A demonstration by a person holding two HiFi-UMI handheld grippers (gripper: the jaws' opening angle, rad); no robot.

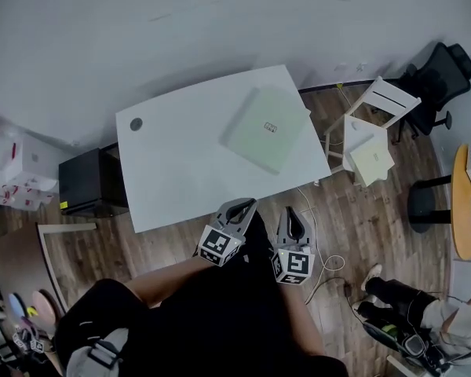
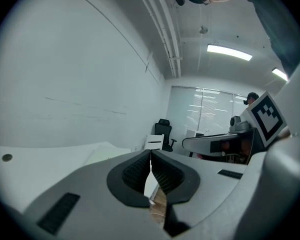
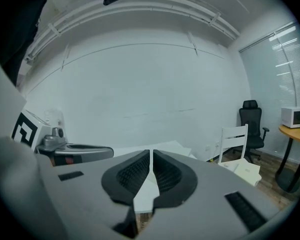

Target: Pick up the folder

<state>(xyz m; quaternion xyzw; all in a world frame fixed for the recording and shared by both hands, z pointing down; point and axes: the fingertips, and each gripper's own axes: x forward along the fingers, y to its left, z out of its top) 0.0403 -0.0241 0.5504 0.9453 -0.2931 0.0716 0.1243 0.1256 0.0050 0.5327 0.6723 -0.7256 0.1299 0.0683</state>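
Observation:
A pale green folder (image 1: 266,128) lies flat on the right part of the white table (image 1: 173,171), turned at an angle. My left gripper (image 1: 242,206) is shut and empty, at the table's near edge, well short of the folder. Just right of it, over the wooden floor, my right gripper (image 1: 293,214) is also shut with nothing in it. In the left gripper view the shut jaws (image 2: 150,164) point along the table toward the folder (image 2: 107,155). The right gripper view shows its shut jaws (image 3: 151,159) with the folder (image 3: 174,146) beyond them.
A white chair (image 1: 374,128) stands right of the table with a second pale folder (image 1: 370,160) on its seat. A black box (image 1: 93,182) sits left of the table, a black office chair (image 1: 439,81) far right, a round wooden table (image 1: 465,203) at the right edge. Cables (image 1: 327,265) lie on the floor.

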